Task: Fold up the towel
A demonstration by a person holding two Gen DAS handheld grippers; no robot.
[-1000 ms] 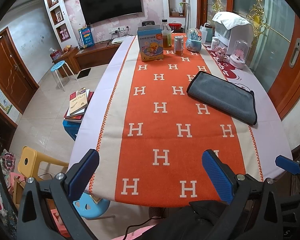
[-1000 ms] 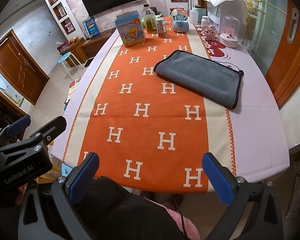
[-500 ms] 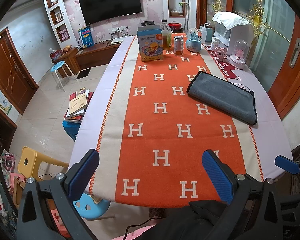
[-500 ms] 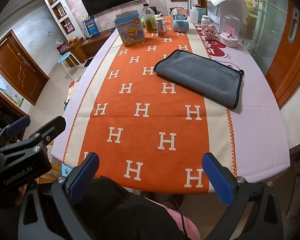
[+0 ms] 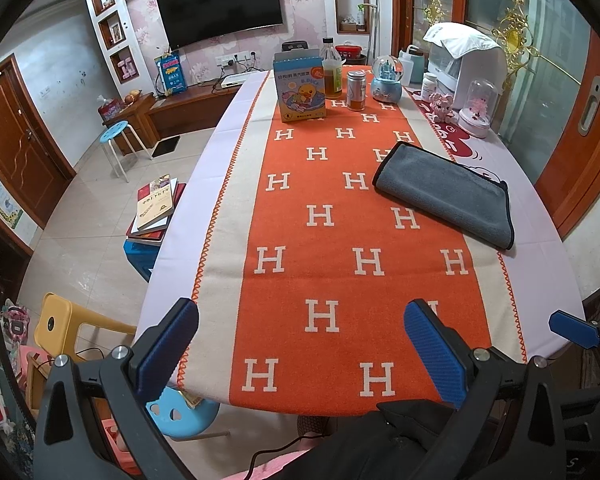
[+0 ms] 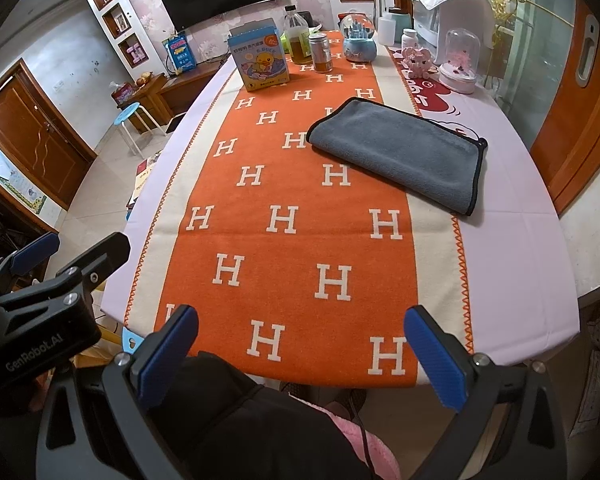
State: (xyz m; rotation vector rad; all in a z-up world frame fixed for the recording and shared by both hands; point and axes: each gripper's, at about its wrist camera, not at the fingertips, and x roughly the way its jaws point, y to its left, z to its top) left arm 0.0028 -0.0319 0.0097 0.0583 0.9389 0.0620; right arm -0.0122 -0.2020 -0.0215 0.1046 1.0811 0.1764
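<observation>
A grey towel with a black hem [image 5: 446, 194] lies folded flat on the right side of the table, partly on the orange runner [image 5: 340, 240]; it also shows in the right wrist view [image 6: 398, 154]. My left gripper [image 5: 300, 344] is open and empty, held at the table's near edge, well short of the towel. My right gripper [image 6: 300, 352] is open and empty, also at the near edge. The left gripper shows at the left of the right wrist view [image 6: 70, 254].
At the far end stand a blue duck box [image 5: 299, 87], a bottle [image 5: 332, 70], a can [image 5: 356, 90], a snow globe [image 5: 387, 80] and a glass dome [image 5: 478, 108]. Left of the table are stacked books [image 5: 156, 208] and stools.
</observation>
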